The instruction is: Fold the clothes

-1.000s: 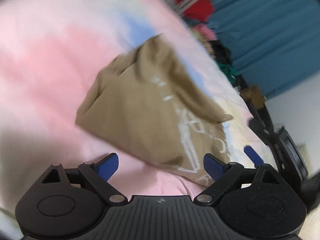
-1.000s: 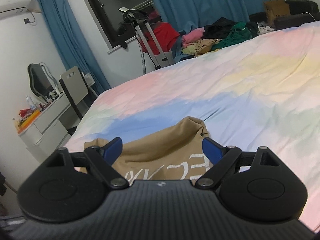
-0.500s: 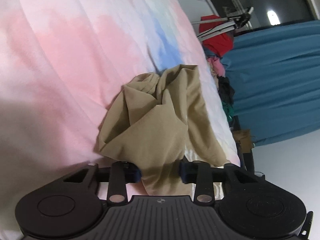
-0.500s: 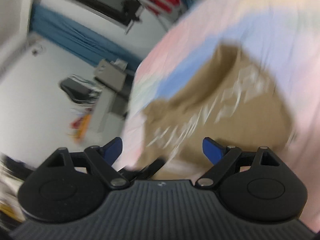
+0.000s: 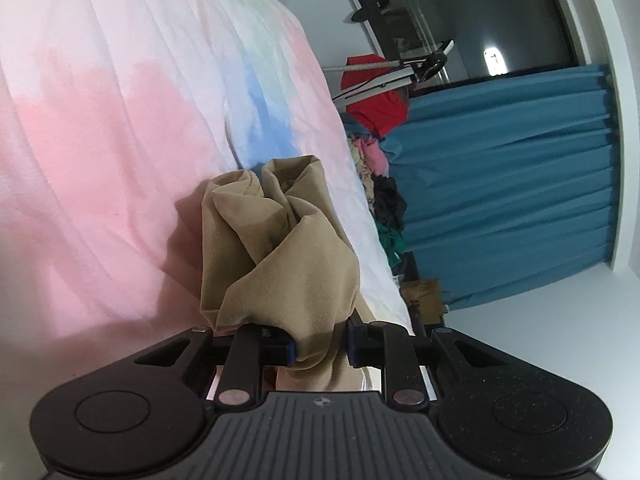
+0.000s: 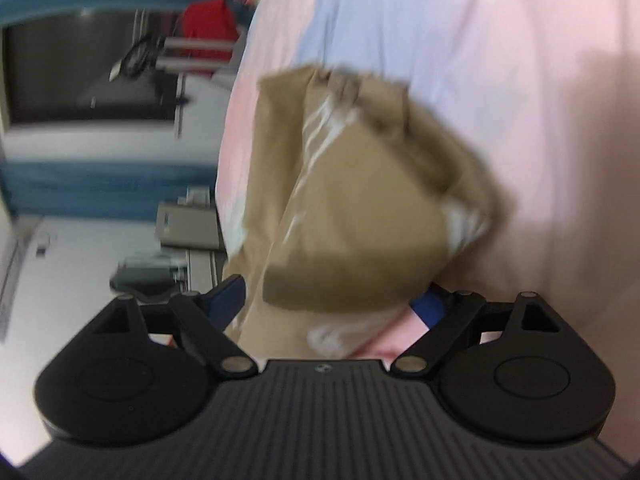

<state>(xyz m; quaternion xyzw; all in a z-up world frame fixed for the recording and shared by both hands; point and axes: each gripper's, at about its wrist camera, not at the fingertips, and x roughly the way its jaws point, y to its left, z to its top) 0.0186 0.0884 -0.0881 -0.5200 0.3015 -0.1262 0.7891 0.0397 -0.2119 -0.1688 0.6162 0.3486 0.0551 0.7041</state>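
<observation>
Presently, a tan garment [image 5: 280, 256] is seen bunched on the pastel bedsheet [image 5: 100, 128], white lettering smeared across it in the blurred right wrist view. One gathered fold is pinched between the blue pads of the left gripper [image 5: 320, 350], whose jaws are closing on the cloth. Right gripper [image 6: 332, 304] is spread wide, cloth lying between its fingers, unpressed. Beyond the bed, a clothes pile [image 5: 380, 200] and blue curtain [image 5: 508, 184] are noted.

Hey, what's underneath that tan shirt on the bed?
Under the tan shirt lies the pastel bedsheet, pink around it. The left gripper is closing on a bunch of the cloth. Whether anything else lies beneath is hidden by the folds.
</observation>
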